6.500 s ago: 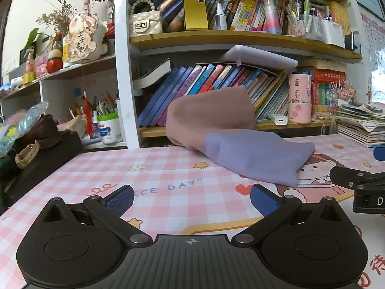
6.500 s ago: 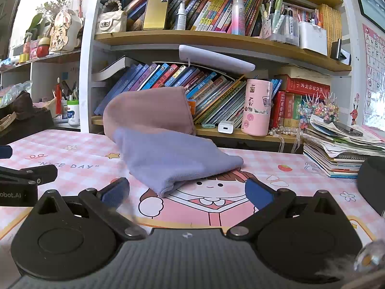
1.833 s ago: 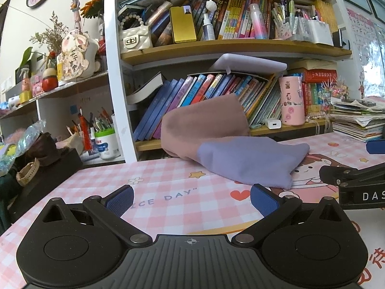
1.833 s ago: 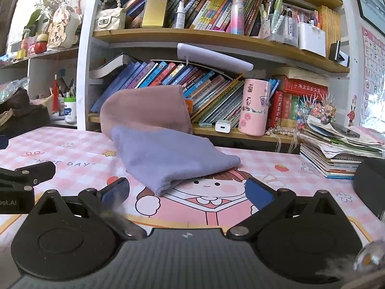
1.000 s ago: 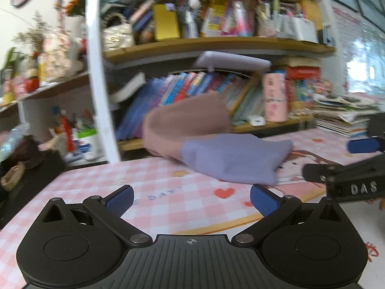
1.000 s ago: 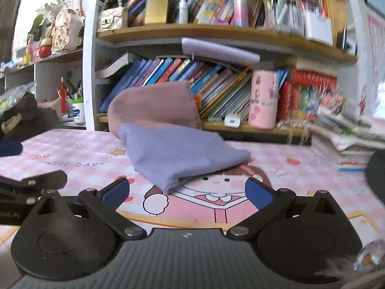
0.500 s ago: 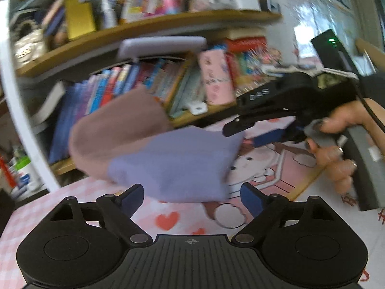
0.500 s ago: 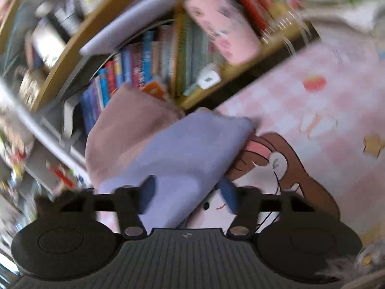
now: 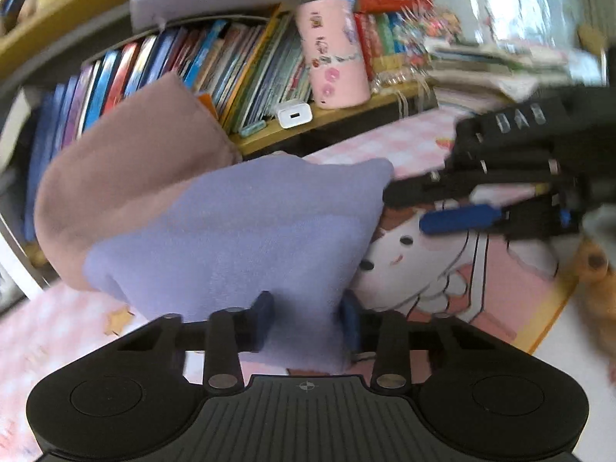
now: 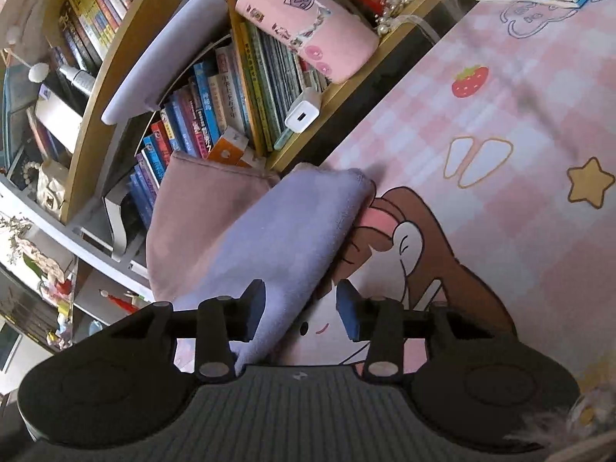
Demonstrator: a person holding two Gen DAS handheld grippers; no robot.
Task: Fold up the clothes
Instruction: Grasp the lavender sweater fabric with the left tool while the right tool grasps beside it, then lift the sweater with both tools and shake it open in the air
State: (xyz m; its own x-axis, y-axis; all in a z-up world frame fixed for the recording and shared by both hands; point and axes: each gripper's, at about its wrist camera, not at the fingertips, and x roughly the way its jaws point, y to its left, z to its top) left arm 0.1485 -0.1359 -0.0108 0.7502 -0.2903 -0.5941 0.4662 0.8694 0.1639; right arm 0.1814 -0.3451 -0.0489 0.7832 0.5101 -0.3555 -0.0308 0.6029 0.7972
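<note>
A folded lavender cloth (image 9: 238, 231) (image 10: 285, 231) lies on a mauve cloth (image 9: 127, 161) (image 10: 200, 211) that leans against the bookshelf. My left gripper (image 9: 307, 321) is at the lavender cloth's near edge. Its jaws are closing and the cloth fills the gap between the blue pads. My right gripper (image 10: 302, 312) (image 9: 404, 208) is rolled sideways at the cloth's right edge, jaws narrowed. In the right wrist view the cloth lies against one pad. A strip of mat shows before the other pad.
The cloths rest on a pink checked desk mat (image 9: 442, 269) (image 10: 500, 134) with a cartoon girl. Behind stand shelves of books, a pink cylinder case (image 9: 335, 61) (image 10: 308, 19) and a white charger (image 9: 294, 115) (image 10: 302, 113). Stacked magazines (image 9: 492, 69) lie at the right.
Both grippers have moved in from the near table onto the lavender cloth and narrowed their jaws from wide open. The right gripper has rolled sideways.
</note>
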